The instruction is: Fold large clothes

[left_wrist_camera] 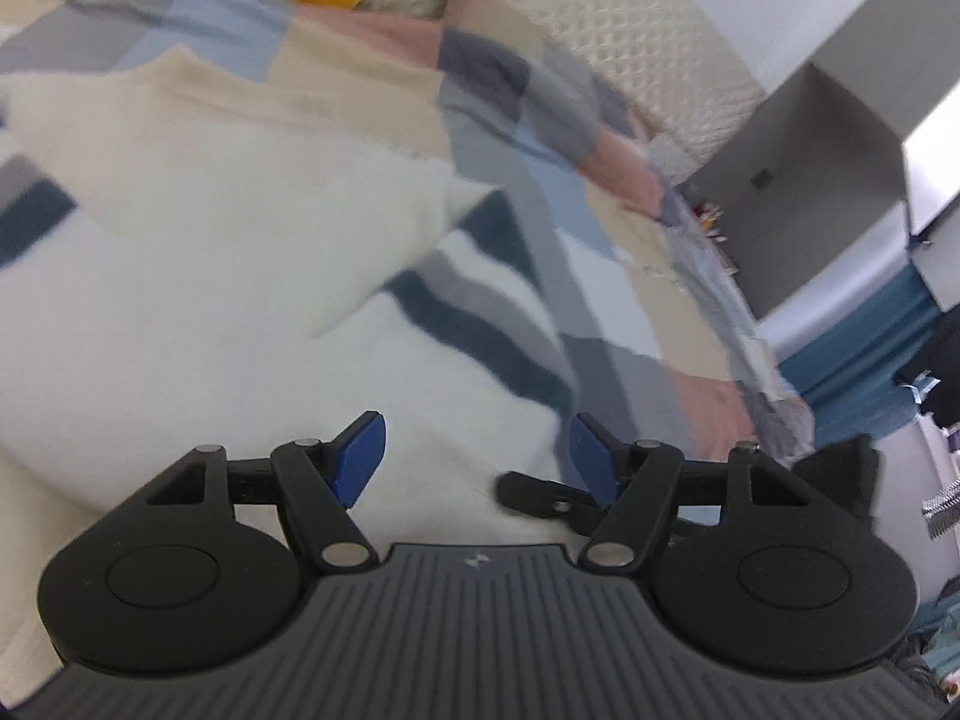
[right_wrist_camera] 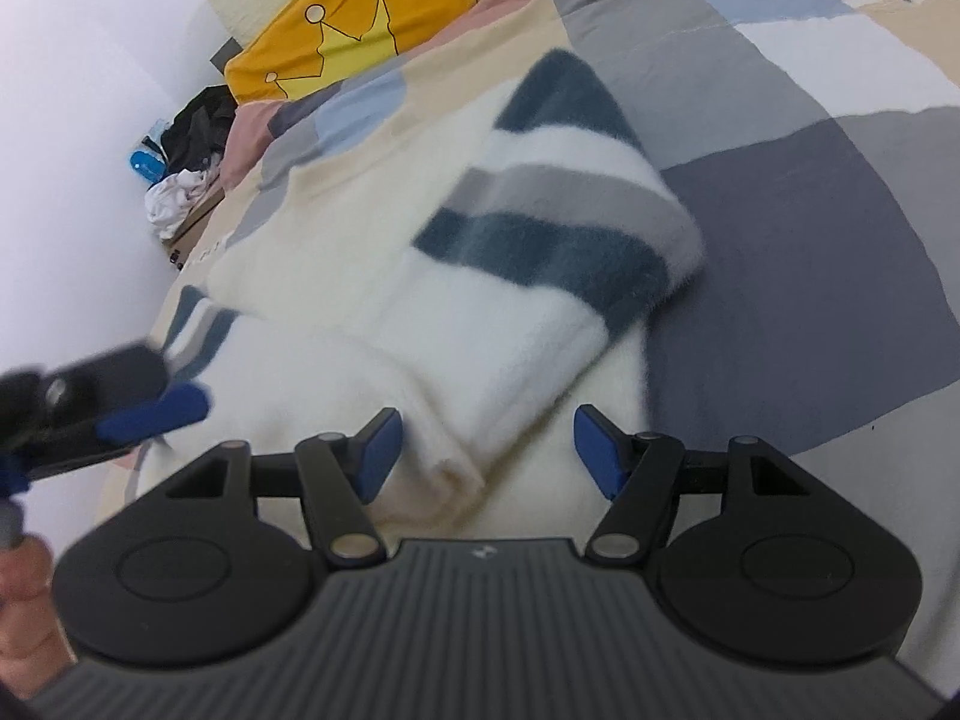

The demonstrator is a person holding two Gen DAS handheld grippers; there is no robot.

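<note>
Patchwork-quilted bed (right_wrist_camera: 810, 228) carrying fluffy cream sweater with navy and grey stripes (right_wrist_camera: 480, 312), lying centre, sleeve folded over body toward 1 o'clock. Left claw (left_wrist_camera: 477, 459) and right claw (right_wrist_camera: 486, 450) both hovering wide, gripping nothing. Folding partly done; further folds probably remaining.

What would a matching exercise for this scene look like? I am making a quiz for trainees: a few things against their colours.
Things:
1. sweater
2. pillow
3. bedspread
4. fingers

Colours:
A. blue
B. yellow with a crown drawing
C. white with dark teal and grey stripes
D. patchwork of grey, beige, pink and light blue

Pairs: 1-C, 2-B, 3-D, 4-A
</note>
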